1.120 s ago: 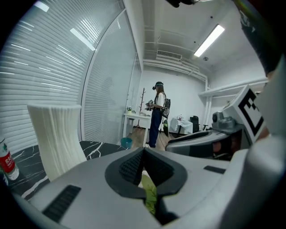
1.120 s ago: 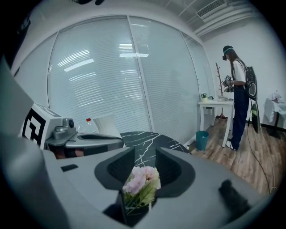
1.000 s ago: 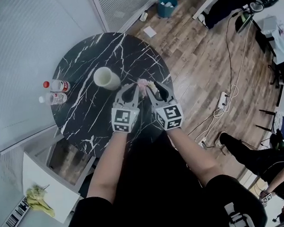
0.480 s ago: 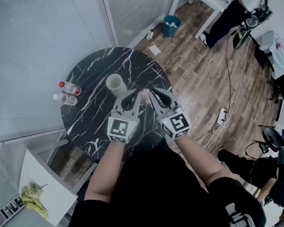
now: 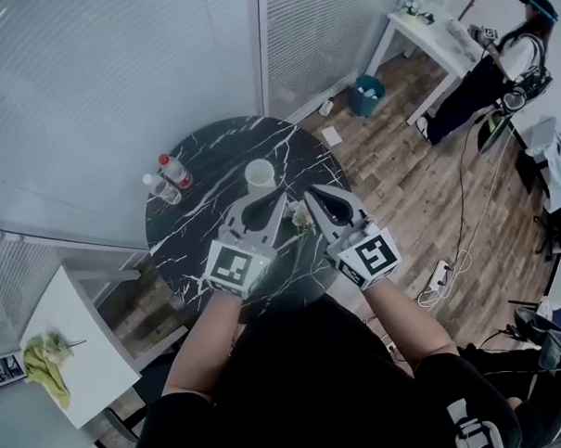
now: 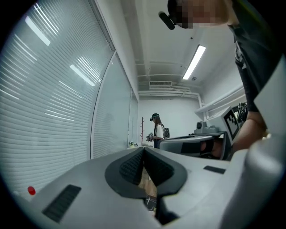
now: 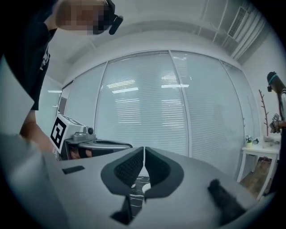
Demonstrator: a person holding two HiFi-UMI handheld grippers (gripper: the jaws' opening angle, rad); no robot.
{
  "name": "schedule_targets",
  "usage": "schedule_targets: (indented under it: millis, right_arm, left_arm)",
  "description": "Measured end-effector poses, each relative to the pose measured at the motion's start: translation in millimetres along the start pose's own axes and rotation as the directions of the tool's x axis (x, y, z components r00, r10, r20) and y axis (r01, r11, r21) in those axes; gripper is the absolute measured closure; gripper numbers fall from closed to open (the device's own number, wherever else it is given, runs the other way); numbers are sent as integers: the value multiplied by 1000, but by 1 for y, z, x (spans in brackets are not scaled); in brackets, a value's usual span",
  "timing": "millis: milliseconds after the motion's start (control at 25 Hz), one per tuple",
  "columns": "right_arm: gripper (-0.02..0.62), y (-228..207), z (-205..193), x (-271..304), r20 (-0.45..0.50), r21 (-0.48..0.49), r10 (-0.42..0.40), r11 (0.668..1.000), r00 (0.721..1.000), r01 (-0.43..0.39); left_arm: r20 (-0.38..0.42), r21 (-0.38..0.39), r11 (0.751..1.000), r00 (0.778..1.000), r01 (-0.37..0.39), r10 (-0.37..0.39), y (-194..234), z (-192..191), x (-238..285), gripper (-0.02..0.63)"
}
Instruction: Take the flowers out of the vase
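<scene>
In the head view a white vase (image 5: 260, 176) stands upright on the round black marble table (image 5: 203, 157). A small bunch of pale flowers (image 5: 301, 215) lies on the tabletop just right of it, seen between the two gripper tips. My left gripper (image 5: 278, 202) and right gripper (image 5: 309, 195) are held side by side, high above the table and level. In the left gripper view the left gripper (image 6: 144, 150) is shut with nothing in it. The right gripper (image 7: 144, 151) is closing to shut, also with nothing between its pads.
Two plastic bottles (image 5: 169, 177) stand at the table's left edge. A white side table with a yellow-green cloth (image 5: 47, 360) is at lower left. A blue bin (image 5: 368, 94), a person (image 5: 496, 65) and floor cables (image 5: 445, 272) lie to the right.
Both grippers have risen well above the table, and the head view now takes in more of the room. The flowers stay on the tabletop beside the vase. The right jaws have come together.
</scene>
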State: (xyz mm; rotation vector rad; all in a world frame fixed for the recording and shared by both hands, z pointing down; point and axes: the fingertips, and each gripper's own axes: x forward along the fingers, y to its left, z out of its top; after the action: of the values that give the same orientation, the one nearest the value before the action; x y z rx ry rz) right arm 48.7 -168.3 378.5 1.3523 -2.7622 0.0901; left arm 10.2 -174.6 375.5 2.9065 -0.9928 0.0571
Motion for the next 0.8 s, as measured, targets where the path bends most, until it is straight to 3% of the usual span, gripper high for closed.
schedule_targets:
  millis: [440, 800]
  right_arm:
    - [571, 25, 25, 24, 27, -45, 153, 987, 988, -152]
    - [575, 34, 30, 35, 31, -62, 202, 978, 979, -200]
  left_arm:
    - [40, 27, 989, 989, -145, 143, 28, 24, -38, 592]
    - [24, 19, 983, 983, -183, 182, 34, 19, -41, 592]
